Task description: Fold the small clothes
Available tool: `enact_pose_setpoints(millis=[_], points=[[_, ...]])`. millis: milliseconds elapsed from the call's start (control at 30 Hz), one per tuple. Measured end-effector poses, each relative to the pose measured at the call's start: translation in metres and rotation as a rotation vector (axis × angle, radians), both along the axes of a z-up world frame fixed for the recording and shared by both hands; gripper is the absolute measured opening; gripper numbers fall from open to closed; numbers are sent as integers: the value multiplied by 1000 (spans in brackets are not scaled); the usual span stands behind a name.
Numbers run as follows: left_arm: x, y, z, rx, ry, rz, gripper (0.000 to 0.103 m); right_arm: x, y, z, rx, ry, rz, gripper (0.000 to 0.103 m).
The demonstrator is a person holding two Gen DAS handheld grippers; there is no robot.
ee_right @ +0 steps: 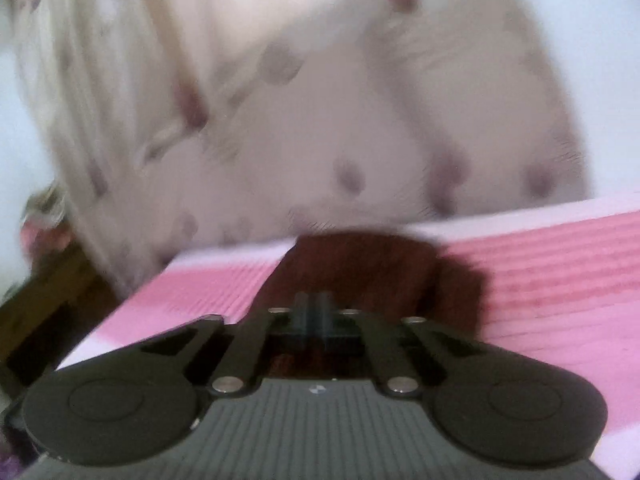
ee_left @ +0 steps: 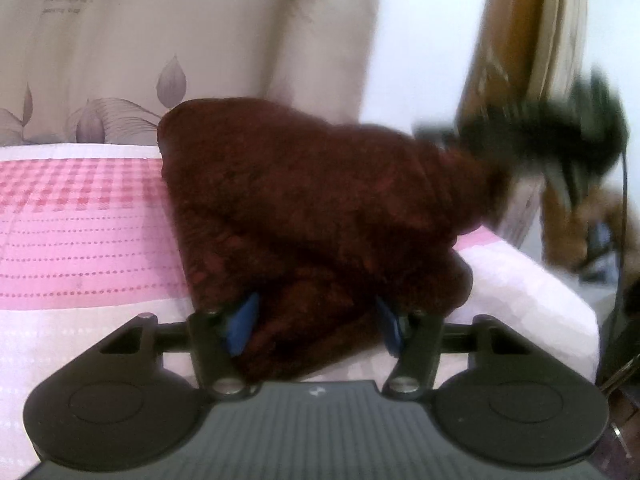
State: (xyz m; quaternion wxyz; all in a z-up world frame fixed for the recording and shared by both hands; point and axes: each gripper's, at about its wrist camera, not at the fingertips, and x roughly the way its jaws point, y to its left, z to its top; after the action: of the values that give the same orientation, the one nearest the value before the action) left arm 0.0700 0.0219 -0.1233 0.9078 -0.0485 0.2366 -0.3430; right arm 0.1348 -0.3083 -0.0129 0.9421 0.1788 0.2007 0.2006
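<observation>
**Fold under way, cloth lifted at one end**

While the left gripper (ee_left: pixel 316 320) sits nearest its lens with blue pads (ee_left: pixel 242 326) spread wide apart, a bunched part of the dark maroon cloth (ee_left: pixel 312 208) lies between them; the pads look released rather than clenched, though folds hide the tips. Beyond that, the cloth rises in a tented heap, its far right corner drawn up toward the blurred right gripper (ee_left: pixel 552 136).

From the right wrist view, the right gripper (ee_right: pixel 316 320) has its fingers drawn together, and the cloth (ee_right: pixel 360 264) lies just ahead and beneath; it appears to be pinching a corner, yet blur keeps the contact from being certain.

Judging by this, the garment is mid-fold: one end is being carried over, nothing lies flat or squared, and smoothing and any further folds remain.

Under it spreads a pink bedsheet (ee_left: pixel 80 240) with checks and dotted stripes and a white border. Farther back hangs a pale curtain (ee_left: pixel 180 40) printed with mauve leaves, and at right stands brown wooden furniture (ee_left: pixel 504 40) against a white wall.
</observation>
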Motion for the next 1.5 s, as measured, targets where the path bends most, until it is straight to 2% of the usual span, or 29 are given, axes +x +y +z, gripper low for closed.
enact_pose_setpoints(millis=[100, 133, 167, 200, 233, 267, 300, 333, 400, 467, 533, 567, 600, 633, 667, 700, 800, 833, 900, 1000, 1067, 1133, 1233, 1333, 1367, 1467, 1500], points=[[-2, -2, 1, 17, -12, 0, 61, -8, -31, -27, 114, 61, -27, 3], [-2, -4, 1, 26, -18, 0, 61, -13, -33, -31, 120, 56, -26, 6], [-3, -5, 1, 33, -23, 1, 61, -17, -34, -32, 134, 63, -21, 18], [-4, -5, 1, 37, -26, 1, 61, -14, -32, -30, 143, 79, 3, 20], [-4, -6, 1, 38, -28, 2, 61, -11, -28, -25, 141, 93, 25, 39], [-4, -5, 1, 38, -29, 2, 61, -8, -22, -19, 131, 97, 31, 67], [-4, -5, 1, 38, -30, 1, 61, -4, -16, -14, 111, 101, 39, 79], [-4, -5, 1, 37, -30, 1, 61, 4, -8, -10, 81, 115, 61, 83], [-4, -6, 0, 38, -32, 2, 61, 20, 11, -3, 16, 143, 92, 82], [-4, -6, 0, 40, -34, 2, 62, 43, 35, 0, -63, 203, 115, 87], [-3, -5, 0, 35, -31, 3, 62, 68, 53, -5, -110, 292, 87, 85], [-3, -4, 0, 29, -29, 0, 62, 75, 61, -7, -126, 304, 113, 79], [-3, -3, -1, 20, -28, -3, 62, 81, 68, -10, -141, 302, 123, 56], [-3, -1, -1, 12, -29, -6, 62, 85, 69, -12, -142, 296, 112, 28], [-3, -1, 0, 6, -34, -12, 62, 86, 66, -11, -132, 282, 104, 21], [-4, -1, 0, 3, -41, -20, 62, 82, 61, -6, -119, 229, 98, 16], [-5, -2, 0, 5, -47, -37, 62, 54, 46, 12, -134, 69, 42, 12], [-5, -1, 0, 1, -49, -45, 62, 43, 38, 14, -125, 36, 10, 3], [-5, -2, 0, 6, -51, -53, 62, 28, 20, 3, -116, 19, -65, 3], [-5, -3, 0, 13, -50, -55, 62, 21, -6, -39, 13, 115, -100, 3], [-5, -3, 0, 8, -53, -61, 62, 16, 0, -50, -24, 114, -91, 3], [-9, -4, 1, 19, -67, -69, 62, 18, 2, -52, -17, 116, -101, 2], [-12, -7, 0, 48, -84, -76, 62, 23, 6, -51, -120, 84, -132, 2], [-15, -4, 0, 58, -84, -85, 62, 28, 19, -53, -312, 35, -163, 0], [-17, -2, -1, 57, -84, -84, 62, 31, 14, -58, -312, 56, -180, 0], [-18, -1, -2, 58, -86, -83, 62, 23, -27, -71, -48, 98, -194, 0], [-17, -3, -2, 64, -85, -82, 62, 16, -36, -69, -13, 82, -226, 5]])
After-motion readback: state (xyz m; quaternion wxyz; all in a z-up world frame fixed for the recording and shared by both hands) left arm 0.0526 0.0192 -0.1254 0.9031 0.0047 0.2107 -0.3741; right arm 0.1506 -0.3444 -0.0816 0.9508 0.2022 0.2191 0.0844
